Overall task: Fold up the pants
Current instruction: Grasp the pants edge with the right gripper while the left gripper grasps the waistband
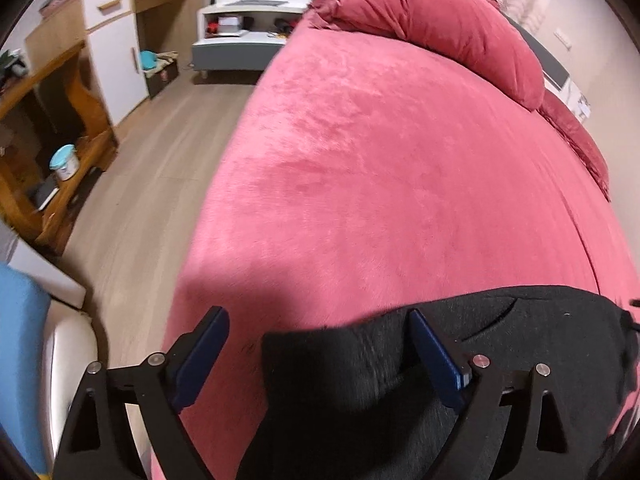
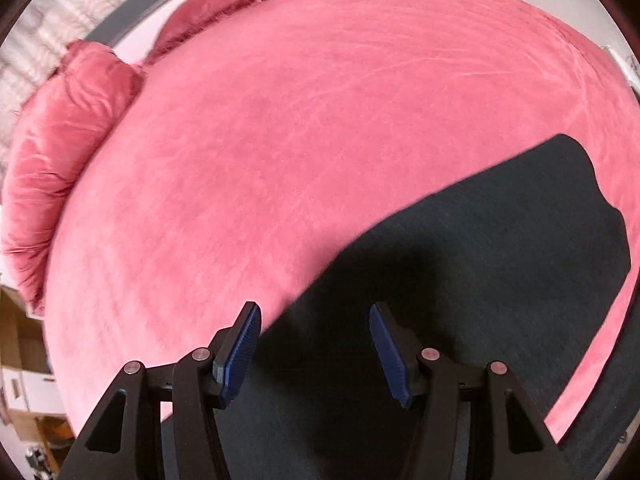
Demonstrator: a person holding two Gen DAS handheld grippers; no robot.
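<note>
Black pants (image 1: 500,344) lie flat on a pink bed (image 1: 380,168) near its front edge. In the left wrist view, my left gripper (image 1: 318,314) is open, with the waistband corner of the pants lying between its blue pads. In the right wrist view, a long black pant leg (image 2: 500,232) runs away to the right across the bed (image 2: 300,120). My right gripper (image 2: 314,308) is open just above the near part of that leg and holds nothing.
Pink pillows (image 1: 440,20) lie at the head of the bed. Left of the bed are a wood floor (image 1: 152,168), a wooden desk with white doors (image 1: 112,48), a low white shelf unit (image 1: 240,36) and a blue chair (image 1: 20,340).
</note>
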